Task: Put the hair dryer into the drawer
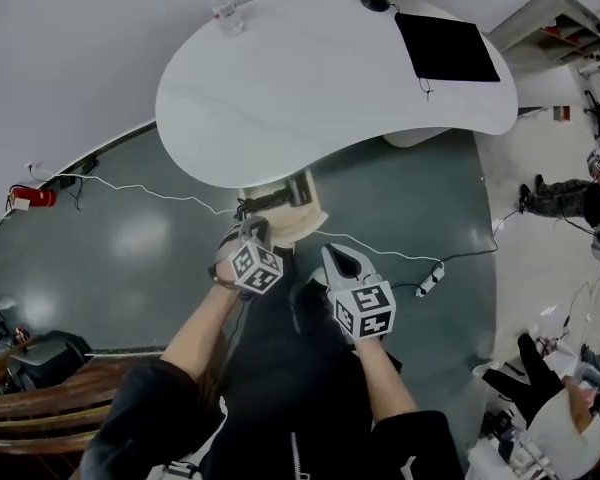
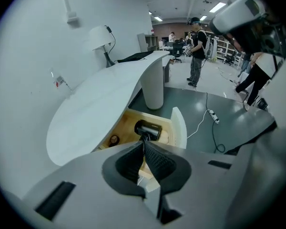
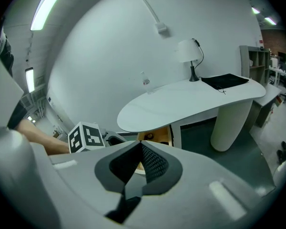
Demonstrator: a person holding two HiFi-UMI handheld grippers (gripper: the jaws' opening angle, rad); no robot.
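Observation:
The black hair dryer [image 2: 148,130] lies inside the open wooden drawer [image 2: 125,126] under the white desk [image 1: 310,78]. In the head view it shows as a dark shape [image 1: 300,188] in the drawer [image 1: 305,223]. My left gripper [image 2: 144,145] hangs above the drawer's near side, jaws shut, and I see nothing between them. In the head view the left gripper [image 1: 254,232] is just in front of the drawer. My right gripper [image 1: 336,259] is beside it to the right, also shut and empty [image 3: 140,147], pointing at the desk [image 3: 181,104].
The desk carries a lamp [image 2: 101,35], a black pad [image 1: 446,47] and a clear bottle [image 1: 226,13]. A white power strip [image 1: 428,282] and cables lie on the dark floor. The drawer's white front [image 2: 179,124] stands out. People stand at the far right [image 2: 198,46].

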